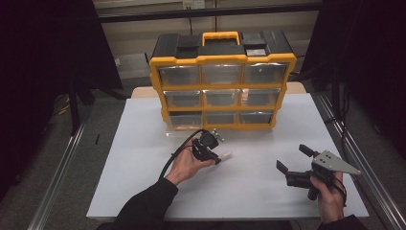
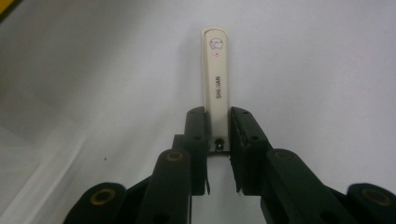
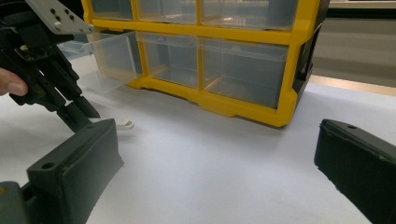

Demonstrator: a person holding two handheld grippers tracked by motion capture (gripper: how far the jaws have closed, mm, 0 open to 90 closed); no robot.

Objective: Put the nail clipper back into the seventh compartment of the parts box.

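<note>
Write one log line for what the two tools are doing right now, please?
left tool: shut on nail clipper, on white table | right tool: open, empty | bottom-left drawer: pulled out

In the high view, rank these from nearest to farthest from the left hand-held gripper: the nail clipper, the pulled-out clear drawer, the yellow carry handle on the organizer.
1. Nail clipper: clamped between the jaws of the left hand-held gripper, on the white table.
2. Pulled-out clear drawer: just beyond the gripper, at the organizer's bottom-left corner.
3. Yellow carry handle: farthest, on top of the organizer.
</note>
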